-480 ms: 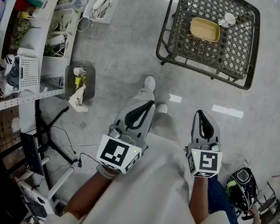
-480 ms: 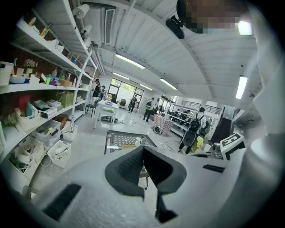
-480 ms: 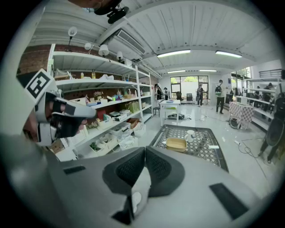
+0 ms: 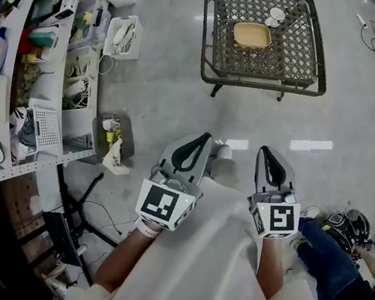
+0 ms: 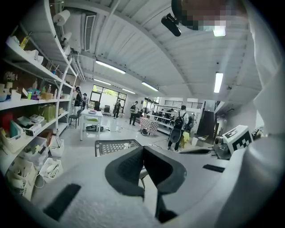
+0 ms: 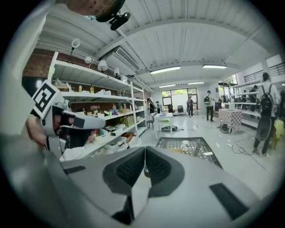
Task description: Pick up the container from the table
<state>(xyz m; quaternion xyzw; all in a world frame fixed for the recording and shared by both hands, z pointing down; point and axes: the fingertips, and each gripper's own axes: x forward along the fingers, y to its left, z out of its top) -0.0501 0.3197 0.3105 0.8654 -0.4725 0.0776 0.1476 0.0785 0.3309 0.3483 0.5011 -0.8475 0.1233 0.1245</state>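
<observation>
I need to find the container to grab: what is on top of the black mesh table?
On the mesh table sit a tan container and, just beyond it, small white items, too small to identify. Nothing covers the container.

Clothing: loose off-white top [image 4: 209,272] with short, wide sleeves. White band [image 4: 147,230] at the left wrist. Black head camera [image 6: 116,18] on a small mount.

Hand-held tools: left gripper [image 4: 206,139] and right gripper [image 4: 266,152] are the same build. Each has a matte light-grey moulded shell tapering to a point, and black textured pads [image 6: 129,169] line a teardrop-shaped opening. Each carries a white cube at the rear, printed with black square markers: left cube [image 4: 163,205], right cube [image 4: 274,218].
</observation>
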